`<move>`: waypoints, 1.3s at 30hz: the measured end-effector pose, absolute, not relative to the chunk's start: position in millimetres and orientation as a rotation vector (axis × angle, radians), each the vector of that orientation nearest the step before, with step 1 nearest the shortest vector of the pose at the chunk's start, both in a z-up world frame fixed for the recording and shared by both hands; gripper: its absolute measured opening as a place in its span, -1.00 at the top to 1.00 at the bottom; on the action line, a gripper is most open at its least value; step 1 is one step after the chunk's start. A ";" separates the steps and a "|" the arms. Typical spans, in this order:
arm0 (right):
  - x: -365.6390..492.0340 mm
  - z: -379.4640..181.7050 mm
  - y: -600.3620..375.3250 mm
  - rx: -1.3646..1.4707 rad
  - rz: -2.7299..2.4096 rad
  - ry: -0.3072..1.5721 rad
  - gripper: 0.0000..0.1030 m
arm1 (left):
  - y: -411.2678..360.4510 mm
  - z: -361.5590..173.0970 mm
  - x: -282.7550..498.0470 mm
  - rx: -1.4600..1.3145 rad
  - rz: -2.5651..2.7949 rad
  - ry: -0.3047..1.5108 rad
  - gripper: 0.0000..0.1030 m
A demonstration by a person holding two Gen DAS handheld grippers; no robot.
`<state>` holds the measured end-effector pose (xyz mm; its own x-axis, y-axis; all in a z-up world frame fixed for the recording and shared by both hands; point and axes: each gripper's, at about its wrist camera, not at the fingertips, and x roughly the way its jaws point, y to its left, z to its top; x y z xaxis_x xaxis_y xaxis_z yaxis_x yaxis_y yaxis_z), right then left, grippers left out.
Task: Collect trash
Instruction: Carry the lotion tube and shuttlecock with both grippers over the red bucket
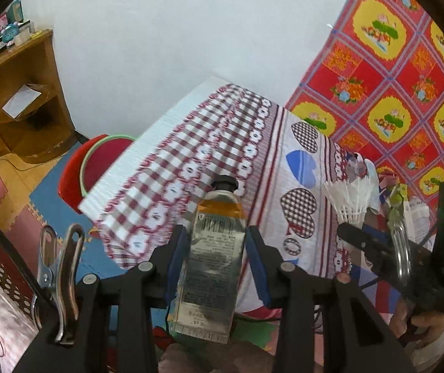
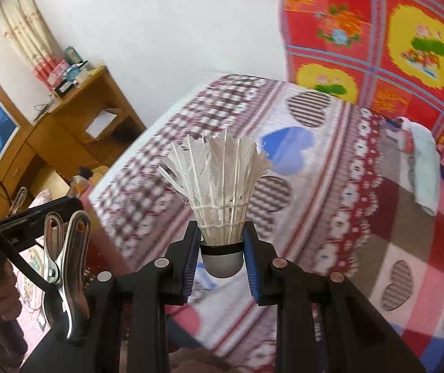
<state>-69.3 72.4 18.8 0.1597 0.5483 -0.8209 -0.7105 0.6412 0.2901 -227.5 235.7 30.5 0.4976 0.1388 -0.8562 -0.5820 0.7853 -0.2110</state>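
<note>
My left gripper [image 1: 216, 237] is shut on a silver squeeze tube [image 1: 212, 255] with an orange band and a black cap that points away from me. It hangs above the edge of the bed [image 1: 253, 143]. My right gripper [image 2: 221, 236] is shut on a white feather shuttlecock [image 2: 219, 180], gripped near its cork with the feathers pointing forward. In the left wrist view the right gripper [image 1: 368, 227] and its shuttlecock [image 1: 351, 199] show at the right. A red basin with a green rim [image 1: 97, 161] sits on the floor by the bed's corner.
The bed has a checked and heart-patterned sheet, with a red and yellow quilt [image 1: 393, 62] and bundled cloths [image 2: 421, 168] behind. A wooden shelf unit [image 1: 13, 99] with boxes and a clock stands against the white wall. Foam mats [image 1: 44, 192] cover the floor.
</note>
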 end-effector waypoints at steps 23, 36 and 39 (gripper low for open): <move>-133.9 43.7 190.6 -0.229 1.061 1.029 0.45 | 324.4 49.9 -302.6 -0.515 0.572 0.911 0.21; -115.1 32.6 273.8 -0.268 1.228 1.031 0.45 | 398.9 46.7 -281.7 -0.521 0.685 0.886 0.21; -108.7 27.4 295.2 -0.280 1.246 1.044 0.45 | 415.7 44.4 -275.6 -0.527 0.707 0.885 0.21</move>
<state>-108.7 295.2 27.4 -0.0476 0.6370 -0.7694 -0.8689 0.3535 0.3464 -275.6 415.7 44.4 0.4377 0.3323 -0.8354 -0.7414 0.6591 -0.1263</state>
